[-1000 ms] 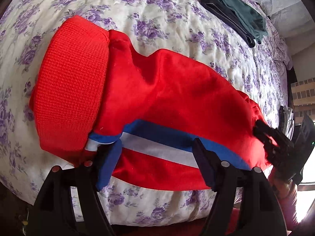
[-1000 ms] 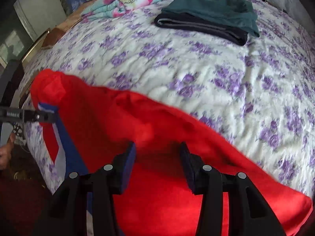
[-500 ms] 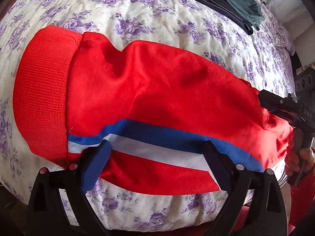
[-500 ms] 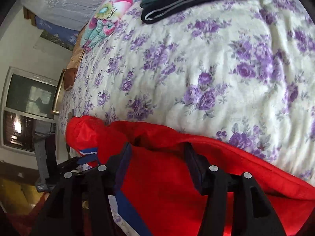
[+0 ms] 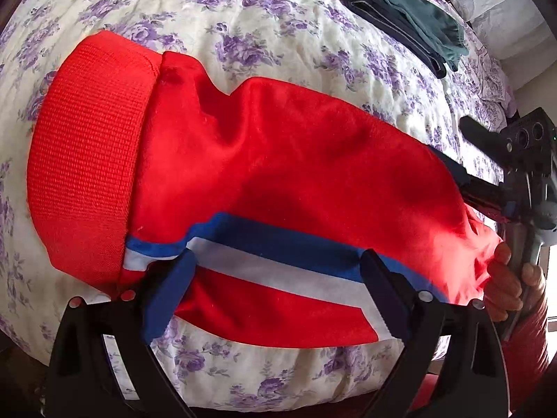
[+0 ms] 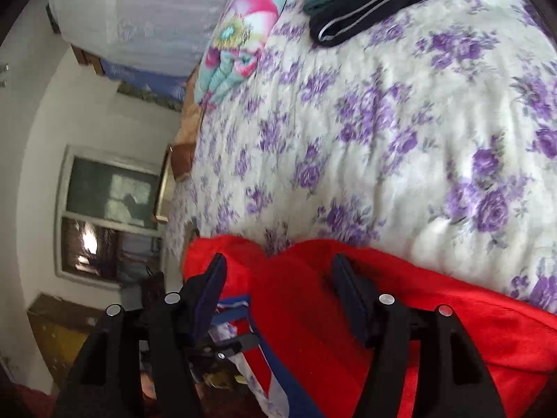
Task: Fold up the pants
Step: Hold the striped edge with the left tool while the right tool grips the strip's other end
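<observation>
Right now the red pants (image 5: 278, 174), folded into a thick bundle, lie along the near edge of the bed (image 5: 278, 28), with the ribbed waistband (image 5: 90, 160) at the left end in the left wrist view and the blue and white side stripe (image 5: 278, 264) running along the side nearest that camera. The left gripper (image 5: 275, 285) hangs over the stripe with its jaws spread wide, having just been opening; the cloth lies between the fingers but the pads do not press on it. At the bundle's right end the right gripper (image 6: 278, 278) sits above the red fabric, its jaws also having just been opening and now apart, gripping nothing; a hand (image 5: 511, 278) holds its handle. Toward the far edge of the bed a folded stack of dark and green clothes (image 5: 407, 17) rests well apart from the pants, and a flowered pillow (image 6: 243, 35) lies beside that stack.
</observation>
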Motion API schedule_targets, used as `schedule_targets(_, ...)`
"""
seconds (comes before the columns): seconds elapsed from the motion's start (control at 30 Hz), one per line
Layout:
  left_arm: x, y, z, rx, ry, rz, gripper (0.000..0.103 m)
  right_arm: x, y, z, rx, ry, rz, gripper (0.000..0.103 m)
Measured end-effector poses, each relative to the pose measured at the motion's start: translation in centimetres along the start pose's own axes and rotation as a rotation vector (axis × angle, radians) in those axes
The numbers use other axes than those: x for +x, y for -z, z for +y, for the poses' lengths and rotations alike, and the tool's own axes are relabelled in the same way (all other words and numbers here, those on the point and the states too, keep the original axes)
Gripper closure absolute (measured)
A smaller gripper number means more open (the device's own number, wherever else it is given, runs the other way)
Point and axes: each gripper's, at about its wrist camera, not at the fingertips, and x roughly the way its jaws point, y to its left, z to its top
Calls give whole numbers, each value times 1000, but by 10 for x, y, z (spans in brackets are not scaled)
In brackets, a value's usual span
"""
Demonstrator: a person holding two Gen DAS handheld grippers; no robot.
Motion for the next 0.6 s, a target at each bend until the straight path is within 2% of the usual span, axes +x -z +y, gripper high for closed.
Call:
schedule_targets(0.07, 0, 1, -1, 7, 0, -4, 10, -17, -11, -7, 44, -25, -80, 39)
schedule_targets(0.1, 0, 2, -1, 13, -3, -5, 10, -21, -17, -9, 58, -5, -88, 39)
schedule_targets(0.2, -1, 2, -1, 20, -7, -1, 10, -25, -22, -4, 30, 27, -33, 39)
schedule_targets(0.33, 0, 1, 0, 12, 6, 0, 10, -16, -5, -2, -12, 93, 89, 39)
schedule_targets(0.4, 0, 1, 0, 12, 5, 1, 10, -7, 0, -12, 47, 89, 118, 39)
schedule_targets(0.5, 1, 1, -2, 22, -3, 3, 9, 0, 7, -33, 181, 55, 114, 40)
schedule_targets(0.6, 2, 2, -4, 34, -12, 4, 9, 10, 9, -38, 255, 14, 120, 40)
